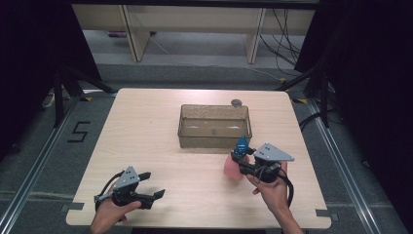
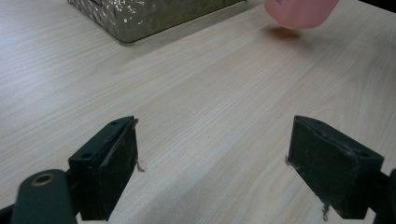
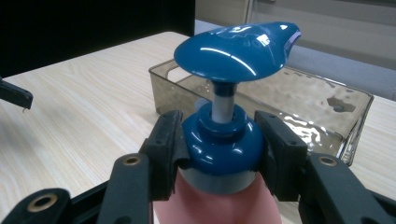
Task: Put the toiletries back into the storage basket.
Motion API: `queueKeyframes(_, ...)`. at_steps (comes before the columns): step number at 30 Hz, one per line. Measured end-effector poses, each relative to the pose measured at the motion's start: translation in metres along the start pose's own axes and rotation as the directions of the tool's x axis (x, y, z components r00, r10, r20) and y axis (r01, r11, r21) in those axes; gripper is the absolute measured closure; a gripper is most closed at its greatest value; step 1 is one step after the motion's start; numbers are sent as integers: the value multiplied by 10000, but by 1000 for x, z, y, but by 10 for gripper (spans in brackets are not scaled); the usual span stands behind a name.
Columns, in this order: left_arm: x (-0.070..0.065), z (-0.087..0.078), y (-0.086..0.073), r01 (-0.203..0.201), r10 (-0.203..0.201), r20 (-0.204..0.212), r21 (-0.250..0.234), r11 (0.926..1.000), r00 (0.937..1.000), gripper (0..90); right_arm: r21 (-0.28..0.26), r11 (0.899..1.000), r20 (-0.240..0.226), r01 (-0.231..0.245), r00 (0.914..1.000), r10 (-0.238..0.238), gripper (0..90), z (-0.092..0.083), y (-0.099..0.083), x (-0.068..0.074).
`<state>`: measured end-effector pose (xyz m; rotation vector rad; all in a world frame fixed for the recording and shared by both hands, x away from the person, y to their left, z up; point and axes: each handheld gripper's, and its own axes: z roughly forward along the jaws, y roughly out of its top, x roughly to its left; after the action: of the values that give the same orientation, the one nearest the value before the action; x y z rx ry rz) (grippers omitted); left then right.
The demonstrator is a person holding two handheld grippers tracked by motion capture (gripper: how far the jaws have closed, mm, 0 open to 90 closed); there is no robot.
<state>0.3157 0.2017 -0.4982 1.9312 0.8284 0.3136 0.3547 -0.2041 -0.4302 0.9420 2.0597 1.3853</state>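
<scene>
Pink-bodied pump bottle (image 3: pixel 219 140) with a glossy blue nozzle, its collar clamped by the right gripper (image 3: pixel 219 149) at five o'clock of the smoky plastic bin (image 1: pixel 214 126), while the left gripper (image 2: pixel 212 163) gapes wide above bare wooden table (image 2: pixel 210 102).

You work at a light wooden table (image 1: pixel 146 146) with a pale grain — its top is bare over most of its width. A smoky, see-through rectangular bin (image 1: pixel 214 126) stands directly on it, a little beyond the middle and toward your right. Just behind the bin's far right corner a small round grey thing (image 1: pixel 237 103) lies on the wood, too small to make out. The pink pump bottle (image 1: pixel 234 168) is near the bin's front right corner — whether its base rests on the table you cannot tell.
</scene>
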Motion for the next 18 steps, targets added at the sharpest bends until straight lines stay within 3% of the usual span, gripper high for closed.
queueKeyframes(5, -1, 0, 0, -30, 30, -2, 3, 10000, 10000, 154, -177, 9998, 51, 103, 9999, -102, 536, -1, 5, -4)
queueKeyframes(6, -1, 0, 0, 47, -47, 14, -46, 10000, 10000, 154, -247, 9996, -14, -112, 9999, 112, 536, -1, 7, -3)
queueKeyframes(13, -1, 0, 0, 81, -81, 33, -93, 9999, 10000, 154, -168, 9994, 169, -302, 9994, 305, 536, -3, 17, -6)
queueKeyframes(14, -1, 0, 1, 83, -83, 20, -97, 9999, 10000, 153, -290, 9996, 228, 37, 9997, -31, 536, -2, 20, -10)
queueKeyframes(15, -1, 0, 0, 17, -17, 20, -48, 10000, 10000, 154, -328, 9994, 37, -87, 10000, 88, 536, 0, 21, -10)
queueKeyframes(18, -1, 0, 0, 51, -51, -1, -43, 10000, 10000, 154, -368, 9991, 157, -208, 9996, 214, 536, 0, 26, -12)
